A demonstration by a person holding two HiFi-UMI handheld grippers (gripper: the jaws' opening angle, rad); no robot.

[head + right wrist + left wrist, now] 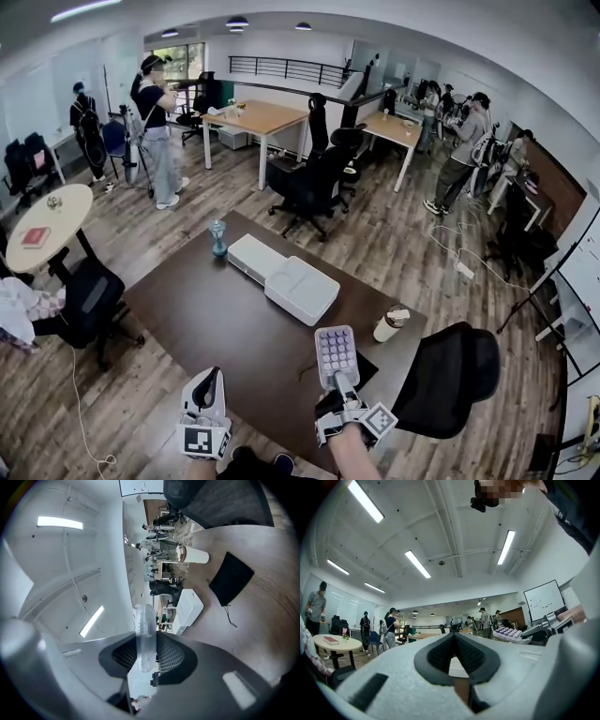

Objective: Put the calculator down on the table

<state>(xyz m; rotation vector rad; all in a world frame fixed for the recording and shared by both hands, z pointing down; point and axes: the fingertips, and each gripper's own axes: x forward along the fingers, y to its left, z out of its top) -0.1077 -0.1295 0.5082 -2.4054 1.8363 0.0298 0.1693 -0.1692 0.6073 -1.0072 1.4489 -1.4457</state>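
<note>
In the head view the right claw (341, 382) pinches the calculator (336, 354) by its near end, keys up, over the near part of the bench (216, 319). Let go too close to that edge, it could tip off, and a wide sweep might knock the paper cup (390, 323) nearby. In the left gripper view the left claw (453, 641) is pressed together and empty, so it offers no support. In the right gripper view the calculator (144, 630) sits edge-on between the pads, and such a short grip may let it pivot or slip on landing.
</note>
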